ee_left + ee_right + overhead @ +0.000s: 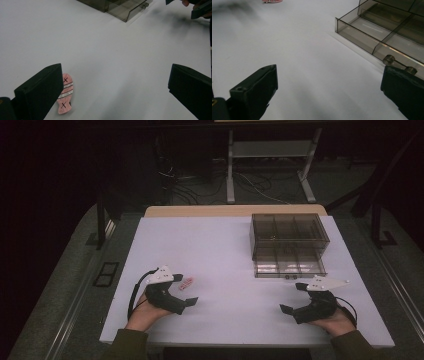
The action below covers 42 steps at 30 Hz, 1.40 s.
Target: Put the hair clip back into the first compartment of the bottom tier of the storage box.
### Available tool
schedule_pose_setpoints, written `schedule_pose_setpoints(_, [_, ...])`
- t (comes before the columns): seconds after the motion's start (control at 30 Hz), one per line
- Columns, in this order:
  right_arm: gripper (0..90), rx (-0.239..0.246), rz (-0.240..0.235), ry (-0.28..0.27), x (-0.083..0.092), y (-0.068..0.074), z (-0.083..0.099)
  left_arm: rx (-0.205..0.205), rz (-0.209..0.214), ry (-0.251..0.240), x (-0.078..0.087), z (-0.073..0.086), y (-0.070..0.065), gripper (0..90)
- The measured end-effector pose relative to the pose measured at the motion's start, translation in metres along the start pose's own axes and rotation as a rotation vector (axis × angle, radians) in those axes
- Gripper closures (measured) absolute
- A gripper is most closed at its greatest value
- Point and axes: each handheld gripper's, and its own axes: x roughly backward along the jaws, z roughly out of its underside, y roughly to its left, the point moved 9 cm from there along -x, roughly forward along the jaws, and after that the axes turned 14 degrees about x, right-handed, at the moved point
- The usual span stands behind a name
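Note:
A small pink fish-shaped piece (187, 282) with stripes and black crosses lies flat on the white table (220, 250). My left gripper (184, 291) rests near the front left with its jaws wide apart and nothing between them. In the left gripper view the pink fish (65, 93) lies just beside the left jaw. A smoky clear drawer box (288, 240) stands at the back right, its lower drawer (387, 37) pulled out. My right gripper (294, 298) is open in front of that drawer, with nothing in it.
The drawer's small handle (398, 63) points toward the right gripper. The white table's front edge runs close under both hands. Beyond the table's far edge stand metal desk legs (230, 170) and loose cables on a dark floor.

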Motion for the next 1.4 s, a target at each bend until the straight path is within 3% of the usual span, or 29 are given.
schedule_pose_setpoints(0.2, [0.5,-0.002,-0.012,-0.013,0.003,0.001,-0.002,-0.007,-0.001,0.003,-0.001,-0.002,0.002,0.0])
schedule_pose_setpoints(1.03, [0.5,-0.013,-0.011,-0.018,0.004,0.001,-0.002,-0.004,-0.014,-0.059,0.004,-0.031,0.016,0.0])
schedule_pose_setpoints(1.4, [0.5,-0.019,-0.011,-0.02,0.003,0.0,-0.001,-0.008,-0.026,-0.057,0.001,-0.041,0.023,0.0])
